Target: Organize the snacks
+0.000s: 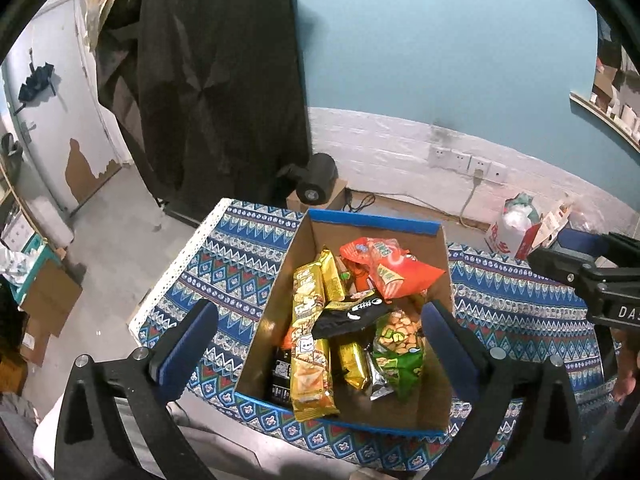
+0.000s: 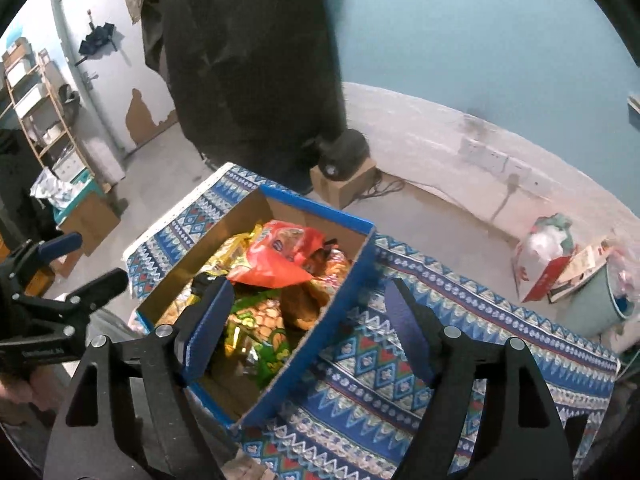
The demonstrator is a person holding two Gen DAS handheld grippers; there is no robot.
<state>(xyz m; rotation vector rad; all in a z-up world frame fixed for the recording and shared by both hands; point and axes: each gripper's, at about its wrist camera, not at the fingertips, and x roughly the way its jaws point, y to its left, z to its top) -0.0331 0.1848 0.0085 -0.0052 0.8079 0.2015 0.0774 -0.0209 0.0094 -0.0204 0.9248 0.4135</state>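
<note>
A cardboard box with a blue rim (image 1: 376, 222) (image 2: 320, 204) stands on a table with a blue patterned cloth (image 1: 240, 264) (image 2: 440, 320). Inside lie several snack packs: an orange bag (image 1: 384, 268) (image 2: 276, 256) on top, a green bag (image 1: 400, 352) (image 2: 260, 320), long yellow packs (image 1: 310, 332) and a black pack (image 1: 348, 316). My left gripper (image 1: 318, 320) hangs open above the box, nothing between its blue pads. My right gripper (image 2: 308, 296) is open too, over the box's right wall, and holds nothing. Each gripper shows at the edge of the other's view.
A black coat (image 1: 216, 80) hangs behind the table. A small black device (image 1: 316, 180) sits on a carton on the floor. A white and red bag (image 1: 512, 228) and a pale bin (image 2: 600, 300) stand to the right; shelves (image 2: 36, 100) stand at far left.
</note>
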